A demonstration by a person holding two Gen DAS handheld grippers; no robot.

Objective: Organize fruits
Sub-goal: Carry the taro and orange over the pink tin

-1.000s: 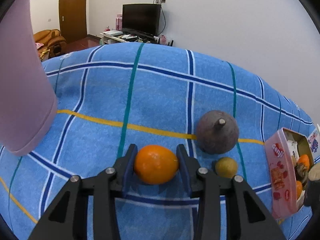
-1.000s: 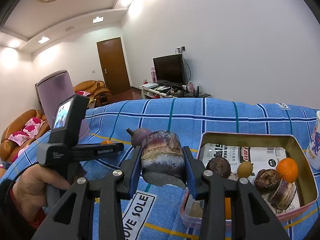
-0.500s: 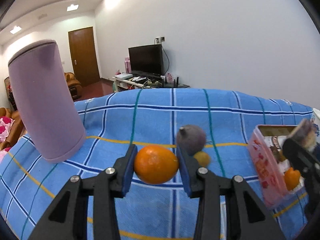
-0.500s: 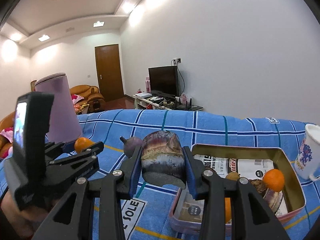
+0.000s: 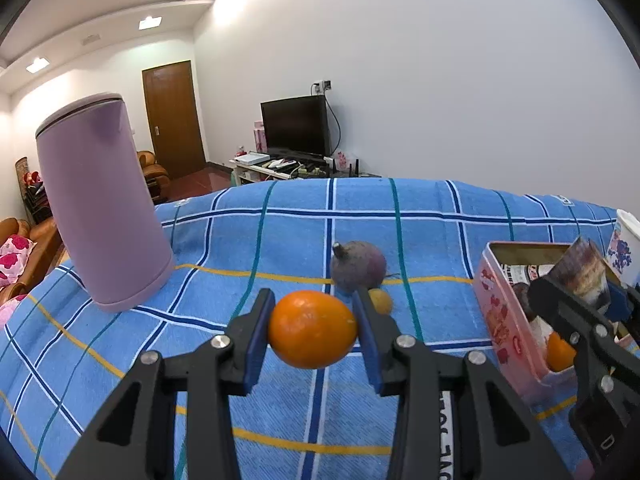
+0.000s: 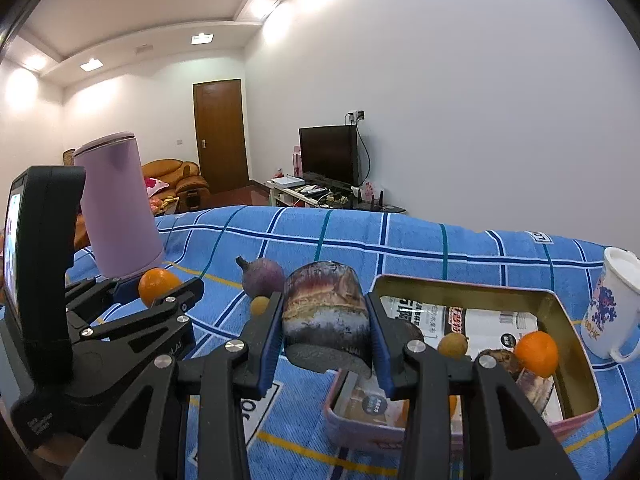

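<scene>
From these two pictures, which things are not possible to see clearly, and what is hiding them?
- Tin box, right wrist view: its near-left contents are hidden behind the right hand-held gripper and the brown cut piece it holds.
- Same box, left wrist view: only its pink side shows; the inside is mostly hidden by the wall and the other gripper.
- White mug: cut off by the edge in the left wrist view.
- Small yellow fruit, left wrist view: partly hidden behind a finger.

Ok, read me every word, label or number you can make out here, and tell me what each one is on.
"OO.HK": on the white mug, under its blue picture.
"LAI": end of a word on the left gripper.
Upside-down letters, roughly "SOLE": white label on the blue cloth.
Print on the paper lining in the tin: too small to read.
Red lettering on the tin's pink side: blurred.
</scene>
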